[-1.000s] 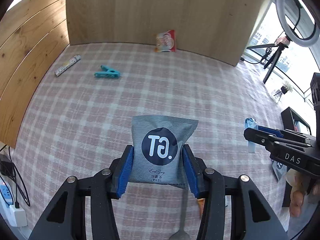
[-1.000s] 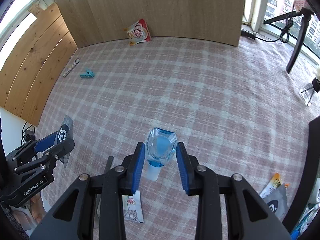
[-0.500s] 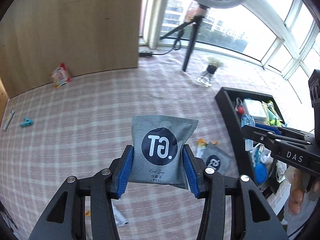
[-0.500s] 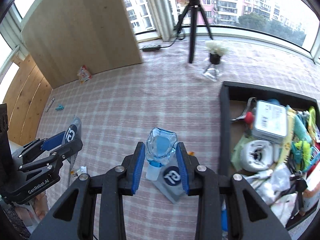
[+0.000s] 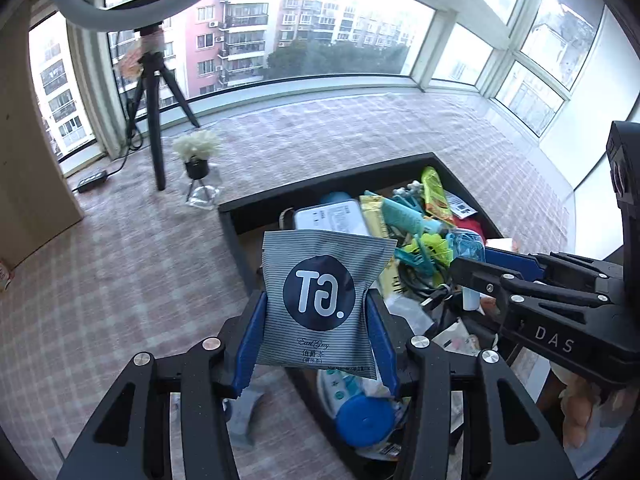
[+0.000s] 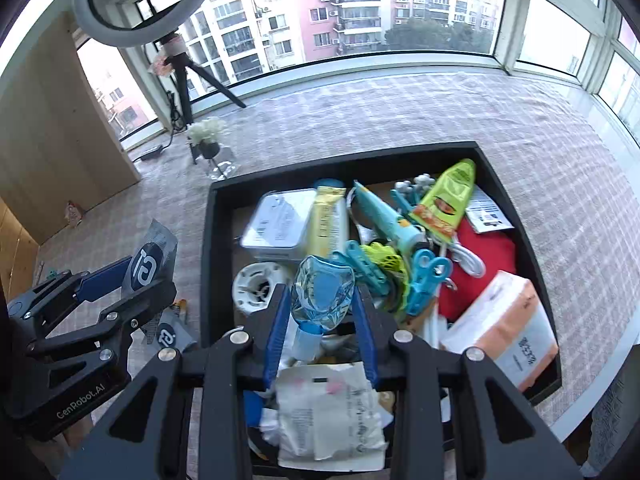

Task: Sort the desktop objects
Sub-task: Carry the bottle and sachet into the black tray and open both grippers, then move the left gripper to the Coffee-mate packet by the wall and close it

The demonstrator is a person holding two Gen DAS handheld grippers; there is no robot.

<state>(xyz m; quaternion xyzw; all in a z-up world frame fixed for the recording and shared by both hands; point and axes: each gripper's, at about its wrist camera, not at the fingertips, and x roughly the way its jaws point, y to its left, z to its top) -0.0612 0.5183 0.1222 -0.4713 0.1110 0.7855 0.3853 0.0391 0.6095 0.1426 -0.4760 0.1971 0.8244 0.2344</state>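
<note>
Right hand-held gripper, clamping the clear blue-capped plastic bottle, is hanging directly over the black tray; you're holding the left hand-held gripper, clamped on the grey striped tea sachet, at its near edge.

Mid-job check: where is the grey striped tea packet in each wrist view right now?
Left wrist: the tea packet sits at centre, clamped upright in the left gripper.
Right wrist: the same packet pokes up at the left edge, seen edge-on.
Shared landmark: the black tray full of sorted items.
</note>
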